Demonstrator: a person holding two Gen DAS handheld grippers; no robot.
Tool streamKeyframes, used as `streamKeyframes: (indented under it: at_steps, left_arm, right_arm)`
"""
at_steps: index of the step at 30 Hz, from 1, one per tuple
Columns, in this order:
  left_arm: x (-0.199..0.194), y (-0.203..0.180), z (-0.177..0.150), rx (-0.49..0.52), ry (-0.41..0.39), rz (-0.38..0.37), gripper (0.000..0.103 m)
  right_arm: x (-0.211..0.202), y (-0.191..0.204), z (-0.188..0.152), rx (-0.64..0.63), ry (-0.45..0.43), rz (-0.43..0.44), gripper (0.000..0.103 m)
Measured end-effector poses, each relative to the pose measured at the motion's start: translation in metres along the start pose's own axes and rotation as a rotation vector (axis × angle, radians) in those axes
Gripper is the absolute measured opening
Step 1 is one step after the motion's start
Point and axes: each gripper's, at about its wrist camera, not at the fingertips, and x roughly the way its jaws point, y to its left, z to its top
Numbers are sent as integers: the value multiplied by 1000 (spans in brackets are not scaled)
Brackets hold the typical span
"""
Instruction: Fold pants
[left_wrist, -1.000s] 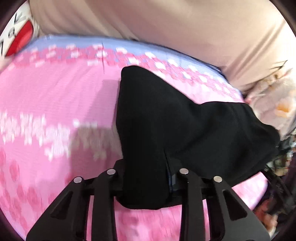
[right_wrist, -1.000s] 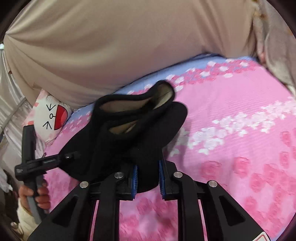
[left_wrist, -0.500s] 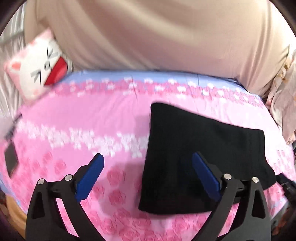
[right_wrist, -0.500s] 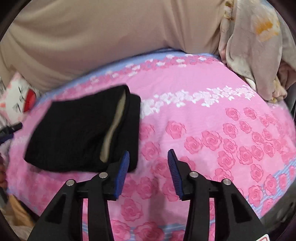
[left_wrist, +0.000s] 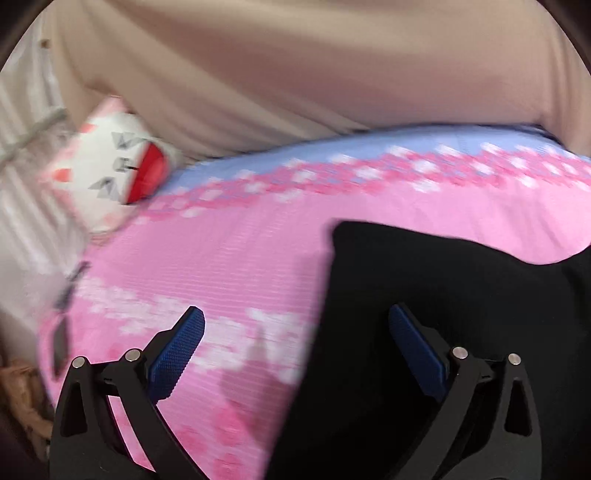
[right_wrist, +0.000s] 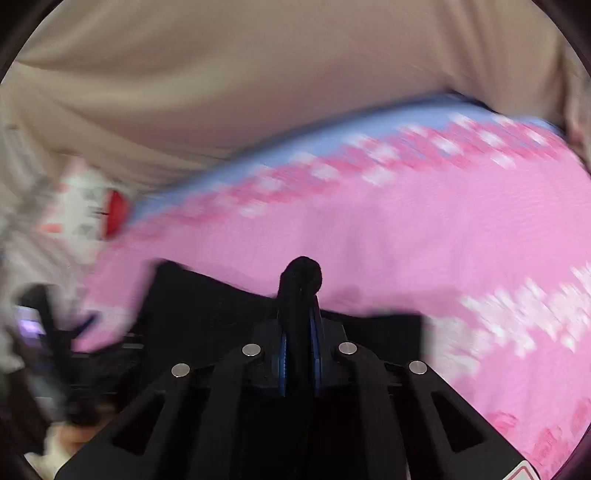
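Nearest in the right wrist view, the right gripper has just been closing, and its blue pads now pinch a bunched fold of the black pants; a knot of the cloth pokes up above the fingertips. The rest of the garment spreads flat to both sides of the jaws, lying on the pink flowered bedspread close to its near edge. At the left edge of this view a blurred dark tool frame and part of a hand show, too smeared to read further.

In the left wrist view, the left gripper stands spread wide, its jaws having just been opening, and holds nothing. One blue pad hangs over bare bedspread, the other over the pants, whose left edge runs up between the two fingers. The pants cover the right part of the near bed surface.

Farther off, a band of white blossoms crosses the bedspread, then a pale blue strip along its far edge. A white cat-face cushion sits at the far left corner. Behind everything hangs a beige curtain.
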Motion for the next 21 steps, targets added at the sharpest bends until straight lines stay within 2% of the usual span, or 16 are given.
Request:
streamKeyframes:
  at_steps: [1, 2, 4, 5, 6, 7, 8, 10, 12, 13, 15, 17, 21]
  left_arm:
    - [3, 4, 1, -12, -4, 23, 97]
    - [9, 9, 1, -22, 7, 38, 97]
    - [18, 11, -2, -27, 59, 27, 97]
    - [21, 11, -4, -34, 73, 13, 97]
    - [20, 11, -4, -39, 78, -4, 97]
    - [16, 11, -3, -29, 69, -8, 97]
    - [11, 11, -2, -16, 57, -15, 97]
    - [4, 6, 0, 2, 49, -59, 97]
    - [-8, 0, 2, 13, 58, -164, 97]
    - [-16, -6, 2, 18, 71, -244, 97]
    - [-26, -17, 2, 29, 74, -308, 98]
    - [-33, -34, 0, 70, 82, -371, 98]
    - [-49, -63, -13, 145, 95, -457, 98]
  right_arm:
    - [-1, 5, 5, -28, -19, -5, 10]
    - [2, 4, 8, -51, -26, -46, 10]
    - [27, -27, 2, -57, 58, -233, 17]
    - [35, -48, -5, -7, 103, -284, 22]
    - [31, -73, -16, 82, 120, -306, 22]
    - [17, -85, -24, 140, 100, -283, 22]
    - [-9, -97, -34, 205, 36, -256, 24]
    - [-52, -107, -54, 256, -41, -276, 27]
    - [-88, -107, -81, 274, -71, -271, 27]
    - [-100, -100, -93, 252, -63, -280, 27]
    - [-113, -73, -124, 134, -22, -358, 31]
    - [-111, -47, -146, 28, 6, -423, 48]
    - [-92, -13, -167, -114, 14, -471, 48]
